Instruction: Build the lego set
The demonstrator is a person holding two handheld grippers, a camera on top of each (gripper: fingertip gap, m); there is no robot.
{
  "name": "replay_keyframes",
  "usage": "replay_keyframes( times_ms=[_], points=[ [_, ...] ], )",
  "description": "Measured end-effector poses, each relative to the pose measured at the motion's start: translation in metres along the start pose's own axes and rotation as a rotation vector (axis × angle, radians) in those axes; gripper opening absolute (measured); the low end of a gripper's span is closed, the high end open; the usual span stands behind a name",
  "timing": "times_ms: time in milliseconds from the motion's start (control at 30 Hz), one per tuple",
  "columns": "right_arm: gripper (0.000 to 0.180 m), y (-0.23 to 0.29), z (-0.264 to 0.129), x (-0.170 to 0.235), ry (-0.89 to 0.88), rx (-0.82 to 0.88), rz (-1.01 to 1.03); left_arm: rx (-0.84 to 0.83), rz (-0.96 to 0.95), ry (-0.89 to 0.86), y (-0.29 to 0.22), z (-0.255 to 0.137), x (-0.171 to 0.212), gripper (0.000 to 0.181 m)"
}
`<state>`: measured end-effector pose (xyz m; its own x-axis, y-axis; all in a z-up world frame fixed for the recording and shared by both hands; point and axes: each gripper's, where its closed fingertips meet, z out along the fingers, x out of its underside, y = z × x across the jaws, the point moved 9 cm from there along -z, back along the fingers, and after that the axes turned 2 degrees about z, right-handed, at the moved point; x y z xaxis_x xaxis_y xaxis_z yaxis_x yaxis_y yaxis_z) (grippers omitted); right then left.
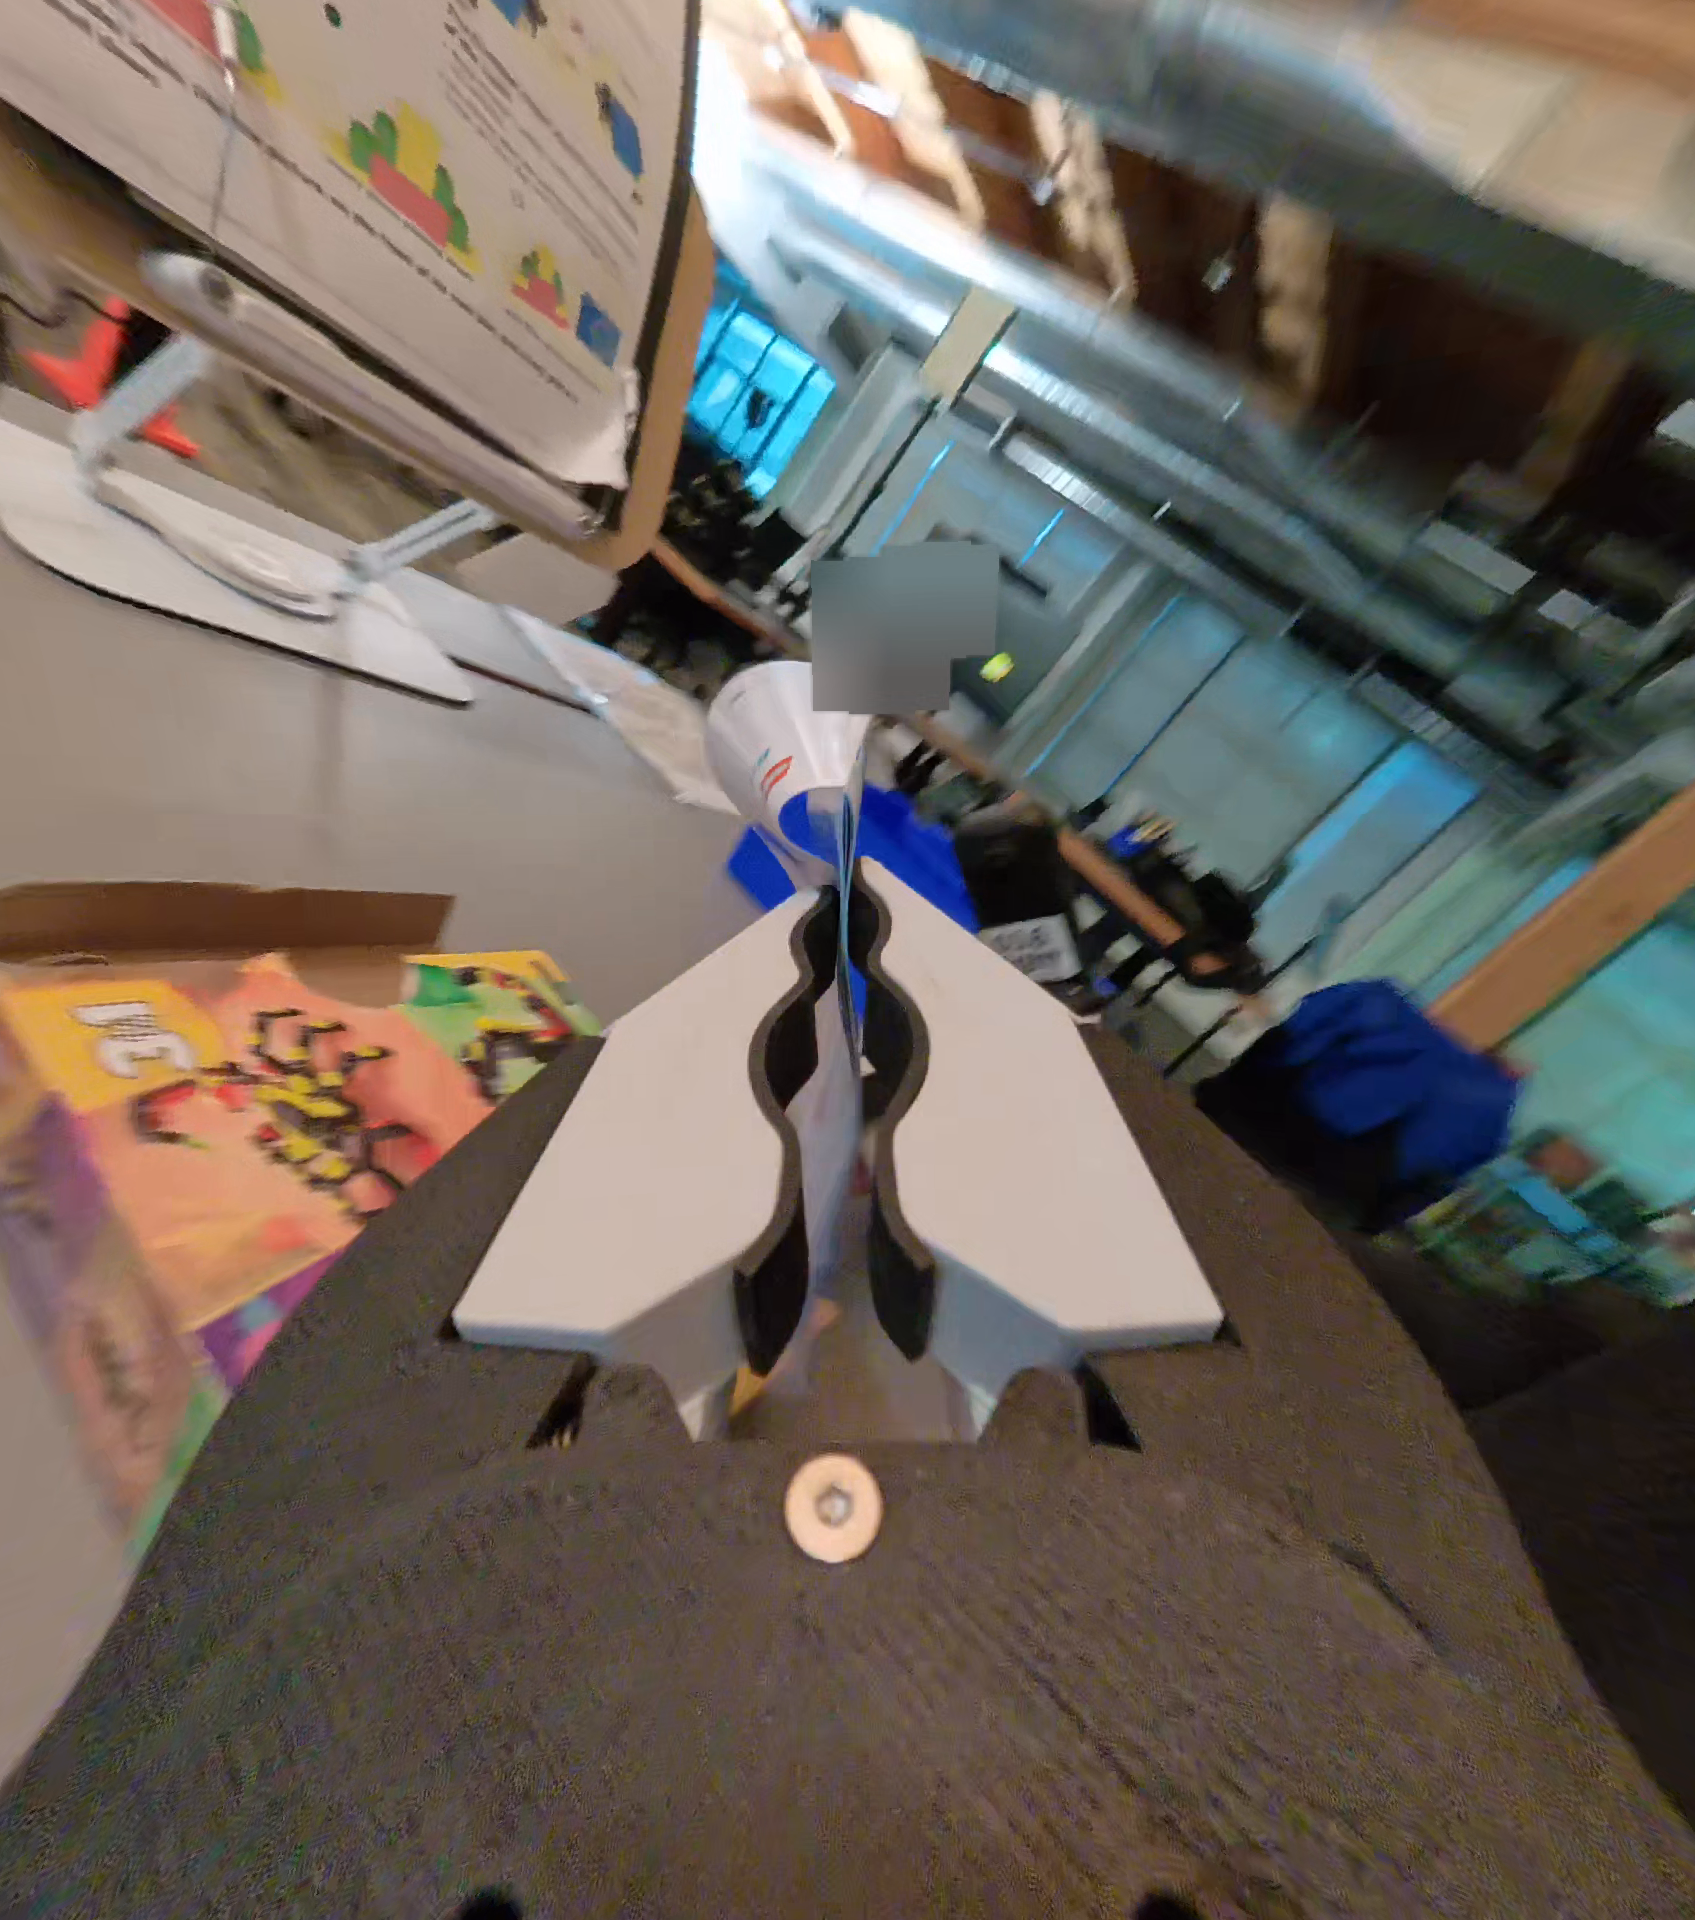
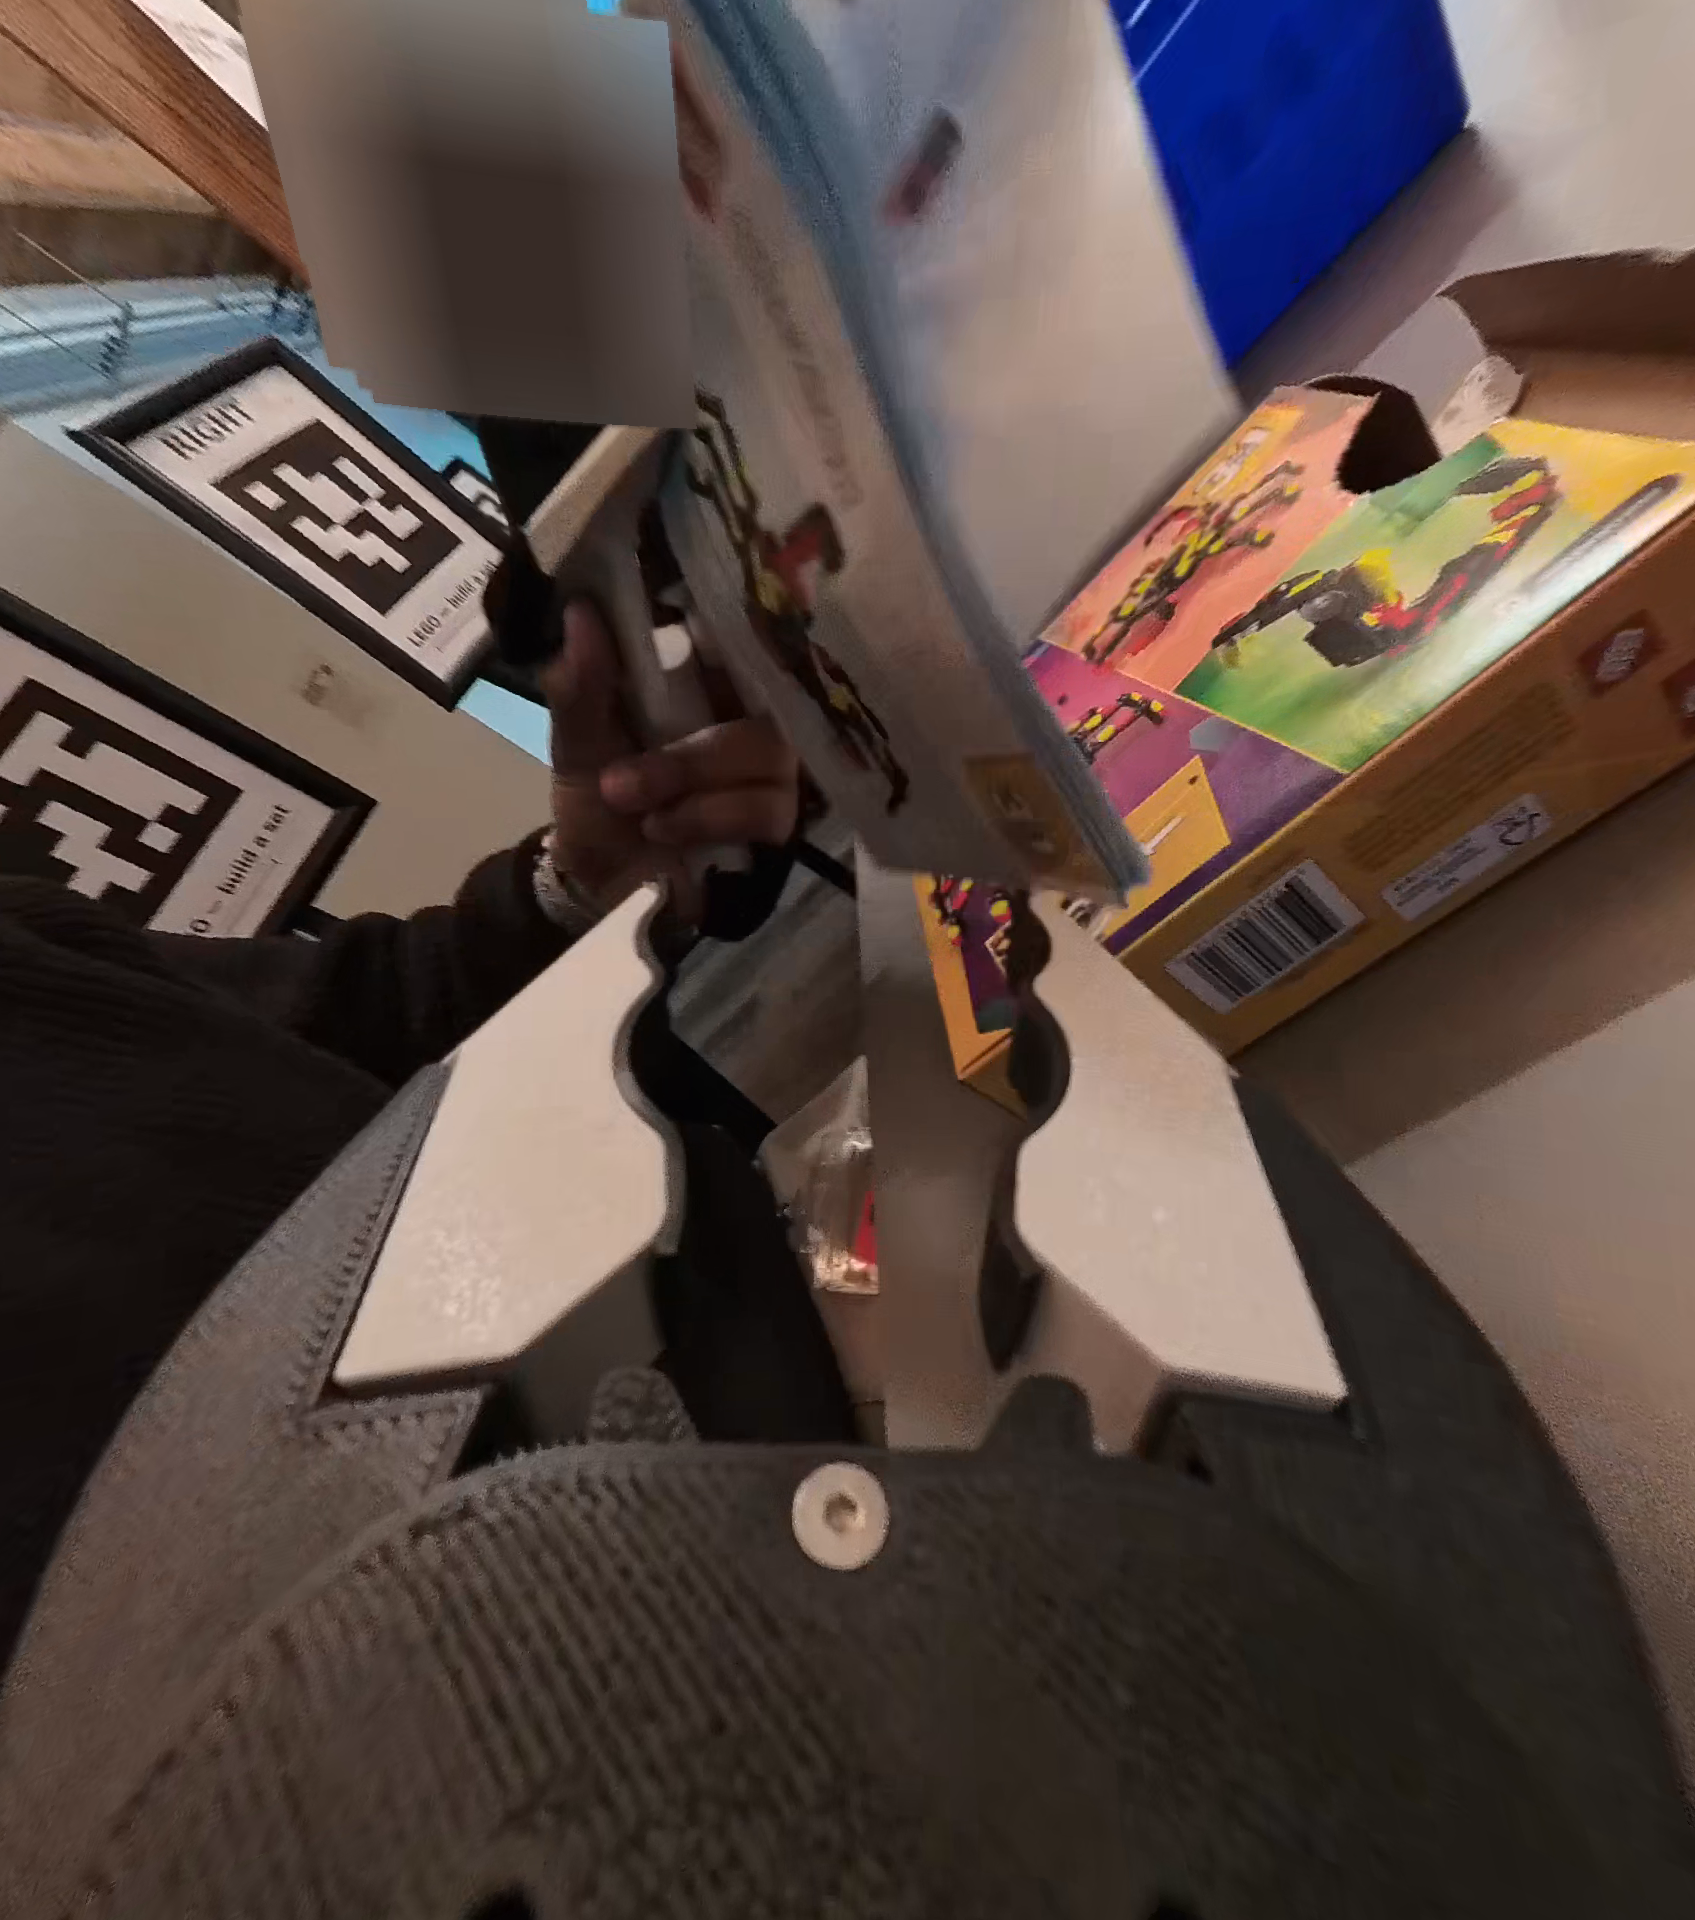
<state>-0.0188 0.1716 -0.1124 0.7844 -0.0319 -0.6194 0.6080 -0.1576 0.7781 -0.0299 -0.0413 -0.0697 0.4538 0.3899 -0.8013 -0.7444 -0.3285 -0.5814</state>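
My left gripper (image 1: 845, 894) is shut on the edge of the instruction booklet (image 1: 789, 758), which curls up past the fingertips. In the right wrist view the booklet (image 2: 822, 436) hangs tilted in the air, held by the left gripper (image 2: 614, 582) in a person's hand (image 2: 687, 790). My right gripper (image 2: 843, 904) is open just below the booklet. A loose pale page edge (image 2: 874, 1143) runs down between its jaws, close to the right finger. A small clear bag of pieces (image 2: 838, 1195) shows in the gap. The opened, colourful lego box lies on the table (image 1: 230, 1122) (image 2: 1394, 675).
A printed guide sheet on a white stand (image 1: 386, 177) stands at the back left of the grey table (image 1: 199, 748). A blue bin (image 2: 1290, 135) sits behind the box. Two black-and-white marker cards (image 2: 323, 509) and a dark sleeve (image 2: 95, 1091) fill the left. About 10 centimetres separates my left fingertips from my right.
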Motion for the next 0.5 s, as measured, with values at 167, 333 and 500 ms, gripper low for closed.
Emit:
replay_keyframes(
  times_ms=[167, 333, 500],
  points=[
    [0.092, 0.0, 0.006, -0.001, -0.041, 0.073, -0.064, 0.143, -0.172, -0.101, -0.008, 0.005, 0.007, 0.0],
    [0.014, 0.015, -0.01, -0.014, -0.15, -0.083, -0.123, 0.198, -0.209, -0.109, -0.013, 0.01, 0.012, 0.0],
    [0.0, 0.019, -0.038, -0.026, -0.268, -0.114, -0.172, 0.147, -0.12, -0.051, -0.011, 0.012, 0.013, 0.012]
  ],
)
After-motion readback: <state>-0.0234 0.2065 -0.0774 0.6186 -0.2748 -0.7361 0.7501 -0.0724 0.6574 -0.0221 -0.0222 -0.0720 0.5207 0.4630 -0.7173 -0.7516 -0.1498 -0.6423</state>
